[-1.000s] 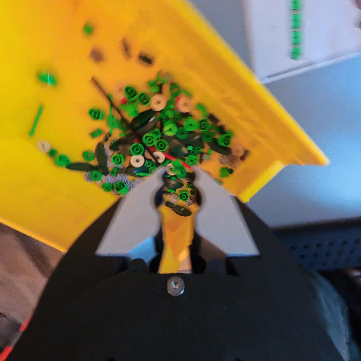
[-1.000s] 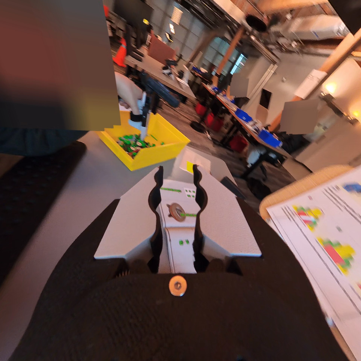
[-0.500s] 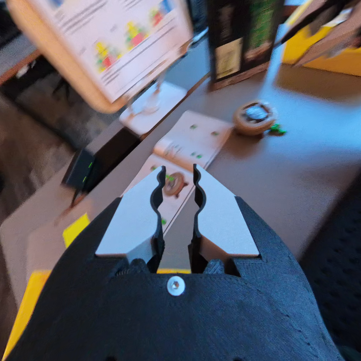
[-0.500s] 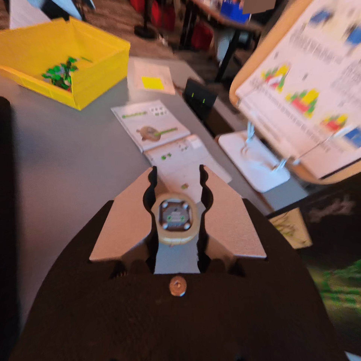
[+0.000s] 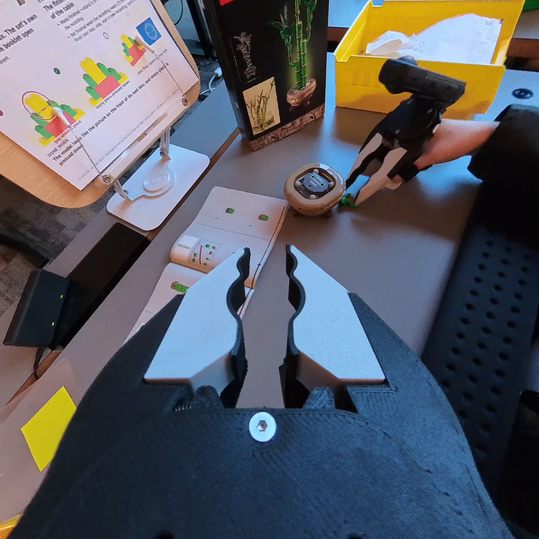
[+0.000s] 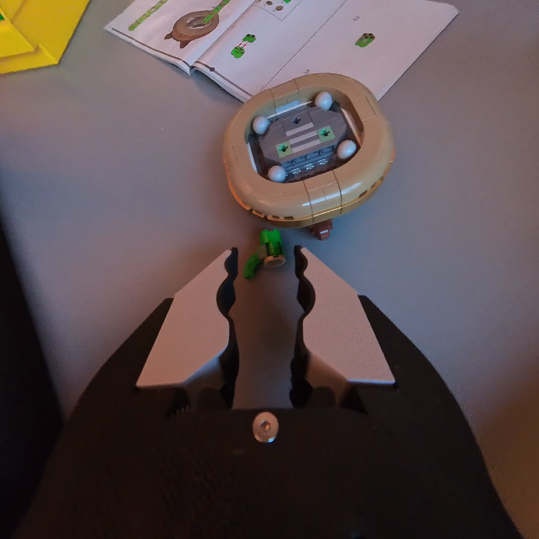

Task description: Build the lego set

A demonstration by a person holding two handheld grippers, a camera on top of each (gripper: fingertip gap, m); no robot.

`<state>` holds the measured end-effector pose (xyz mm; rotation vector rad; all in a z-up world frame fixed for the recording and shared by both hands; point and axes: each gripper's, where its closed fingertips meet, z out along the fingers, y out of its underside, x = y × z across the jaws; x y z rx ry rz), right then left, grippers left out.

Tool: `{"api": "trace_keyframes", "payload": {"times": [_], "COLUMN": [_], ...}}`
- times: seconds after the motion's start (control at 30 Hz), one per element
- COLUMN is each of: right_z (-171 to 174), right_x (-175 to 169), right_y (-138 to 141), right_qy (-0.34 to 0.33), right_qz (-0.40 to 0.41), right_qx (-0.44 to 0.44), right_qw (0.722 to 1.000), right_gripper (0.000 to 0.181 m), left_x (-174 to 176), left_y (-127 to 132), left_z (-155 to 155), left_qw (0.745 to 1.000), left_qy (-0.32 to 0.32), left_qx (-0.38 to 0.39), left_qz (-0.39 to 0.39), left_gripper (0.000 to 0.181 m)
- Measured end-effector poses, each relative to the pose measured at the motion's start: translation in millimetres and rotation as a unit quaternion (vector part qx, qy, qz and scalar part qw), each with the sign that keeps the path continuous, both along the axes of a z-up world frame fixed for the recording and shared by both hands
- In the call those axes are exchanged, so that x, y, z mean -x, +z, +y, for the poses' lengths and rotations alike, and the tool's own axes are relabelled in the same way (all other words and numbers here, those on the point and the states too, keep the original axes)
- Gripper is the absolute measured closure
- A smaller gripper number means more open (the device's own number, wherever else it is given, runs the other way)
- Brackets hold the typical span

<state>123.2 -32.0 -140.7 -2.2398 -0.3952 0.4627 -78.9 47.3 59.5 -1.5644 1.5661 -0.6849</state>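
A tan round lego pot base [image 6: 309, 151] with a grey core and green studs stands on the grey table; it also shows in the left wrist view [image 5: 314, 188]. A small green lego piece [image 6: 267, 253] with a curved leaf lies just in front of it, also seen in the left wrist view [image 5: 348, 201]. My right gripper [image 6: 265, 252] is open, its fingertips on either side of the green piece and low over the table; it shows from outside in the left wrist view [image 5: 351, 194]. My left gripper [image 5: 267, 251] is open and empty above the open instruction booklet [image 5: 233, 230].
The booklet [image 6: 291, 38] lies behind the pot. The lego set box [image 5: 271, 67] stands at the back. A yellow bin [image 5: 414, 58] with white paper is at the back right, another yellow bin's corner [image 6: 32, 35] at the left. An instruction sheet stand [image 5: 96, 75] is at the left. A black perforated mat [image 5: 490, 291] is at the right.
My left gripper left the yellow parts bin and swung over the booklet. My right gripper moved down past the pot base to the green piece on the table.
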Motion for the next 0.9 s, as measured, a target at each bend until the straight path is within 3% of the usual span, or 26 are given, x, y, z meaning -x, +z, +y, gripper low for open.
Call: {"api": "trace_keyframes", "payload": {"times": [0.13,0.23,0.33,0.43,0.53,0.6,0.7,0.8,0.9], "right_z": [0.7,-10.2,-21.9,-38.6,-58.7,-62.4,-60.2,-46.9,-35.2], "right_x": [4.7,28.7,77.2,116.0,141.4,146.7,150.1,154.0,156.9], "right_y": [-9.4,4.9,64.0,126.6,177.1,195.1,203.1,200.3,187.3], "right_qy": [0.007,0.084,0.185,0.251,0.309,0.328,0.348,0.346,0.343], "right_qz": [0.03,0.034,0.033,0.084,0.211,0.269,0.323,0.325,0.313], "right_qx": [0.02,-0.013,-0.174,-0.298,-0.347,-0.364,-0.359,-0.348,-0.338], "right_qw": [0.999,0.996,0.967,0.917,0.86,0.829,0.804,0.808,0.818], "right_gripper": [0.159,0.164,0.164,0.164,0.164,0.164,0.164,0.164,0.164], "left_x": [0.7,-5.3,-19.7,-33.5,-37.8,-36.2,-36.3,-38.3,-39.7], "left_y": [-2.4,-2.8,2.1,5.2,-6.7,-24.3,-48.8,-65.8,-64.3], "left_z": [4.0,-1.0,-19.8,-37.0,-48.2,-59.3,-74.3,-84.0,-87.2], "left_qw": [1.0,1.0,0.996,0.982,0.963,0.951,0.936,0.926,0.915], "left_qy": [0.001,-0.017,-0.068,-0.12,-0.153,-0.176,-0.204,-0.213,-0.222], "left_qx": [0.002,0.007,0.039,0.089,0.139,0.168,0.181,0.207,0.227], "left_qz": [0.001,-0.007,-0.053,-0.117,-0.175,-0.193,-0.223,-0.233,-0.249], "left_gripper": [0.159,0.162,0.167,0.163,0.164,0.165,0.163,0.164,0.163]}}
